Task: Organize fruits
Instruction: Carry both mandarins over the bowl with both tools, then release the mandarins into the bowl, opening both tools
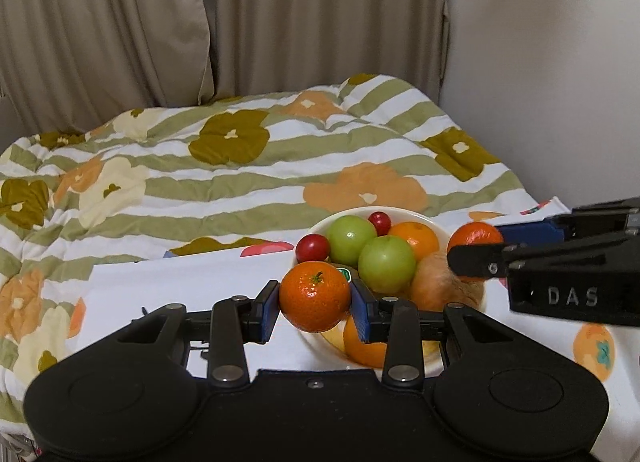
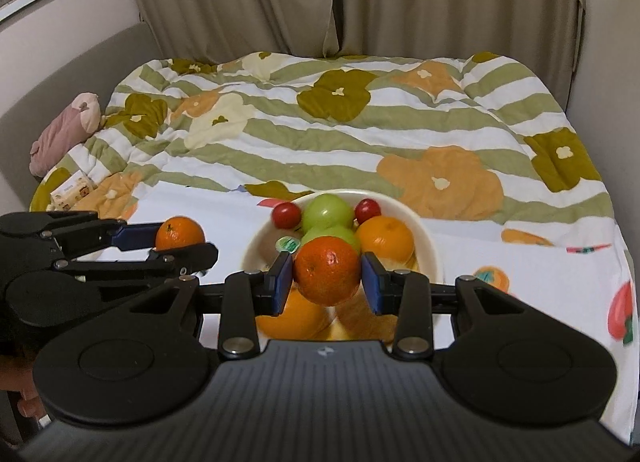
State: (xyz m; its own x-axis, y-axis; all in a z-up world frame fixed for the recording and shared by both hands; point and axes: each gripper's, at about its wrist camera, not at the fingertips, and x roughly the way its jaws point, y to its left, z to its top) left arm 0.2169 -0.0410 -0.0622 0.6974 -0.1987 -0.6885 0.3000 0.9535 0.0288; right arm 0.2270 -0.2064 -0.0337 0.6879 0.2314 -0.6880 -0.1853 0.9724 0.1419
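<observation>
A cream bowl (image 1: pixel 404 213) (image 2: pixel 430 250) on a white fruit-print cloth holds two green apples (image 1: pixel 386 264) (image 2: pixel 328 209), oranges (image 1: pixel 414 240) (image 2: pixel 384 240), two small red fruits (image 1: pixel 312 246) (image 2: pixel 286 214) and a pale fruit (image 1: pixel 434 286). My left gripper (image 1: pixel 315 296) (image 2: pixel 182 244) is shut on a mandarin (image 1: pixel 314 296) (image 2: pixel 180 233), held just left of the bowl's near rim. My right gripper (image 2: pixel 327 276) (image 1: pixel 478 244) is shut on a second mandarin (image 2: pixel 327 270) (image 1: pixel 474 236), held above the bowl's near side.
The white cloth (image 1: pixel 180 286) (image 2: pixel 520 262) lies on a striped floral quilt (image 1: pixel 240 165) (image 2: pixel 360 133) covering a bed. Curtains (image 1: pixel 280 21) and a wall stand behind. A pink plush toy (image 2: pixel 66 129) and a small packet (image 2: pixel 74 189) lie at the far left.
</observation>
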